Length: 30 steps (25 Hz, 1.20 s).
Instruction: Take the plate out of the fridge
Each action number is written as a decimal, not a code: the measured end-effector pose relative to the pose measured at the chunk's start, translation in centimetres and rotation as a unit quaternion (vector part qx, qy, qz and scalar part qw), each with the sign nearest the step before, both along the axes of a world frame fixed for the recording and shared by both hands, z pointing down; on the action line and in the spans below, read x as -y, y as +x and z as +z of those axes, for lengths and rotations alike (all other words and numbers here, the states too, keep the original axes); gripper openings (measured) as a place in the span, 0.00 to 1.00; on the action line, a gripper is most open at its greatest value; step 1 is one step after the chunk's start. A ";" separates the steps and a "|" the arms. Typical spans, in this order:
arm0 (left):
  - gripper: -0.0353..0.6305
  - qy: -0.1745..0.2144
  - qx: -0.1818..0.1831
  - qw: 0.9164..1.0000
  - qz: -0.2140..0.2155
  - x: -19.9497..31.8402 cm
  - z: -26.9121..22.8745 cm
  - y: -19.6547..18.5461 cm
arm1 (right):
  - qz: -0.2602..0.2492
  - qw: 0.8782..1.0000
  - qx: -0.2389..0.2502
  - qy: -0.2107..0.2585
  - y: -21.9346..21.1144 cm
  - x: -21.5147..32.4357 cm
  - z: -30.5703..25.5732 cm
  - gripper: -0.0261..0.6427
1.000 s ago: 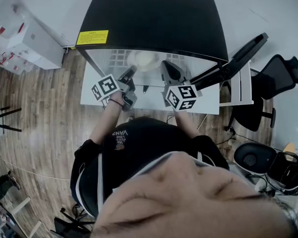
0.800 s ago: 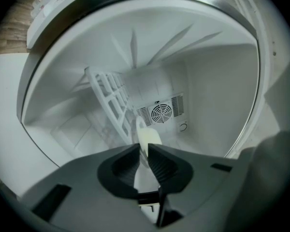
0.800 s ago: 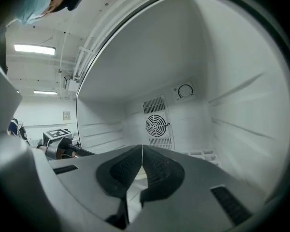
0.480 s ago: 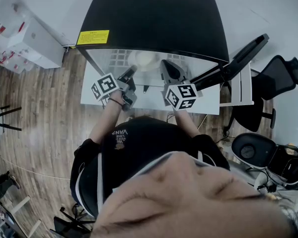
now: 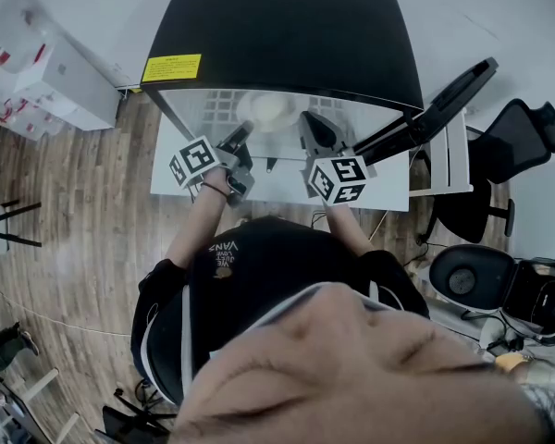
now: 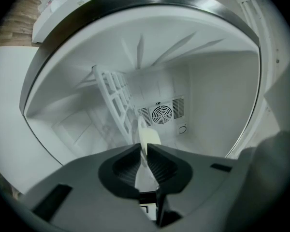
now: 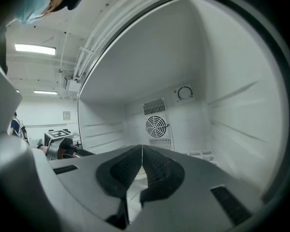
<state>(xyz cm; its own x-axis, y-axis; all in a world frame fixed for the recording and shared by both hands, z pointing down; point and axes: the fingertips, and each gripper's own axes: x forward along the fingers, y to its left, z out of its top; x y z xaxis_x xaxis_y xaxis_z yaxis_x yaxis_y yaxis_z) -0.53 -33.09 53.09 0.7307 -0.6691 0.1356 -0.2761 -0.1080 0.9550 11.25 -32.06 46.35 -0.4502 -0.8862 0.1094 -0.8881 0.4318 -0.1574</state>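
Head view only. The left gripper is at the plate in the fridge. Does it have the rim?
Observer: The left gripper view shows the plate's rim edge-on between the left gripper's jaws. They have just been closing and look pressed on it from both sides.
Operator: And the right one?
Observer: The right gripper has its jaws together with nothing between them.
Operator: What's behind the plate?
Observer: A round fan grille in the back wall of the fridge.
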 end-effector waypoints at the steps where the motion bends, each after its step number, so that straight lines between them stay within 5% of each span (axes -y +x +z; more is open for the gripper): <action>1: 0.13 0.000 0.000 1.000 0.000 0.0 0.0 0.0 | 0.001 1.000 0.000 0.000 0.0 -0.1 0.0 0.06; 30: 0.12 -0.011 -0.037 0.999 -0.002 -2.4 0.0 -0.8 | 0.017 1.000 0.009 -0.006 0.6 -2.0 0.5 0.06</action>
